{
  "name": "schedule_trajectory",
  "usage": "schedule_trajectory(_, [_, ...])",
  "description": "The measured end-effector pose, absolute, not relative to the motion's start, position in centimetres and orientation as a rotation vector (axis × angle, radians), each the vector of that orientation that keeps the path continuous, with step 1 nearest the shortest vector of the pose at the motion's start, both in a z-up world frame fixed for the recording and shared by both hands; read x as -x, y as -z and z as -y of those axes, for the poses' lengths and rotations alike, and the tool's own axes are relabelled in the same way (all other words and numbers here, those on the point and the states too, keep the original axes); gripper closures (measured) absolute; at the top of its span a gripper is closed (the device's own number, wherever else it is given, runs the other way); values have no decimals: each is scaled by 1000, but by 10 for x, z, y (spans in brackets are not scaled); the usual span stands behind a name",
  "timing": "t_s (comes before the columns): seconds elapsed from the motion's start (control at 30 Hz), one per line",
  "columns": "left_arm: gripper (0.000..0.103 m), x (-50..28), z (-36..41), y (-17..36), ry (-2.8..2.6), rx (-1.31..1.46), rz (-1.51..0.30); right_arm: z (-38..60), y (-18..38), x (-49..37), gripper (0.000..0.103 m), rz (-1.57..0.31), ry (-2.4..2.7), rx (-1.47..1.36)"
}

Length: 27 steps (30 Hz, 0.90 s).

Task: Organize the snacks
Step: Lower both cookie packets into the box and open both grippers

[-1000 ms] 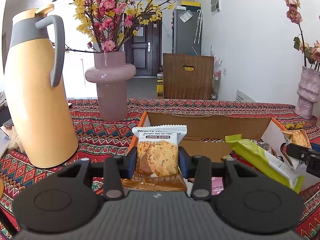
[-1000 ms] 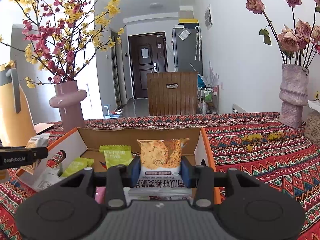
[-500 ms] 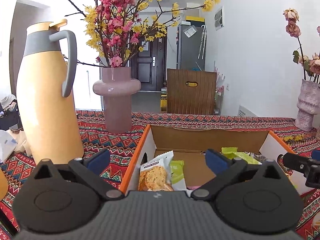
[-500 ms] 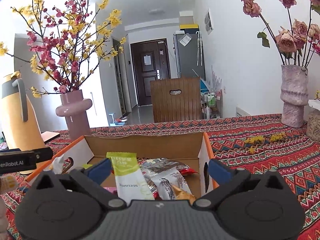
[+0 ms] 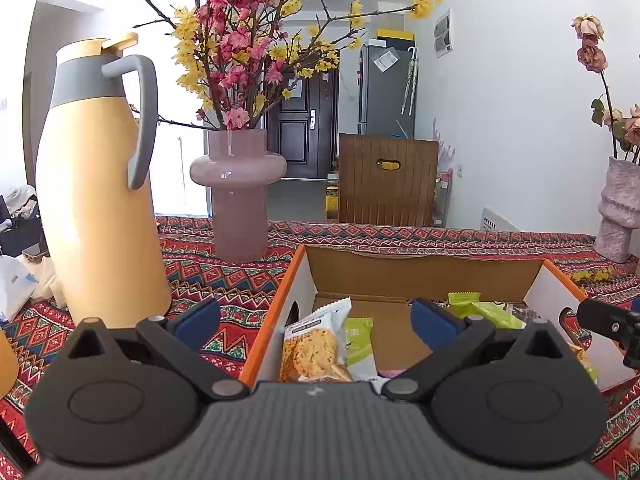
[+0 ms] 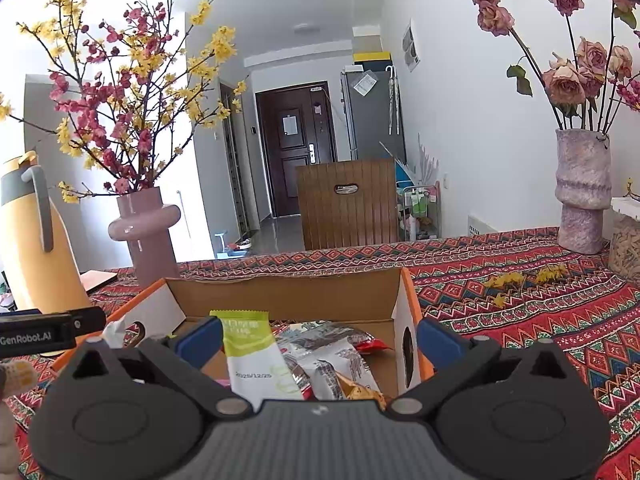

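White walls (image 6: 460, 112), dark door (image 6: 296, 152) down hallway, grey fridge (image 5: 386, 88), wooden chair (image 6: 348, 204), bright daylight.

1. Bright daylight floods in from the left, blowing out the doorway behind the yellow jug (image 5: 100, 184).
2. Glare streaks shine on the pink vase (image 5: 238, 192).
3. Fisheye bending curves the walls, and the corners go dark.
4. Focus is crisp throughout, and shadows on the patterned tablecloth (image 6: 520, 308) are soft.
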<state>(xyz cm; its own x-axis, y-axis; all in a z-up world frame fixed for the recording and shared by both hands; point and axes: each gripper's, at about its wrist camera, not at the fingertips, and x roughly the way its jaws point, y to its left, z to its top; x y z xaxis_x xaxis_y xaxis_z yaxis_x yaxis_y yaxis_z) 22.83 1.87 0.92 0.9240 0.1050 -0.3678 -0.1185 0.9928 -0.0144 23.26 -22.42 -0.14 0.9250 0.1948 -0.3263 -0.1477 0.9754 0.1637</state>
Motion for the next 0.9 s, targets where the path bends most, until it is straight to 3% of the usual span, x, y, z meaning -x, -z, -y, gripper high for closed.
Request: schedule_trajectory(0.9, [0, -181, -23, -42, -25, 74, -423, 215, -37, -175, 0, -266, -233, -128])
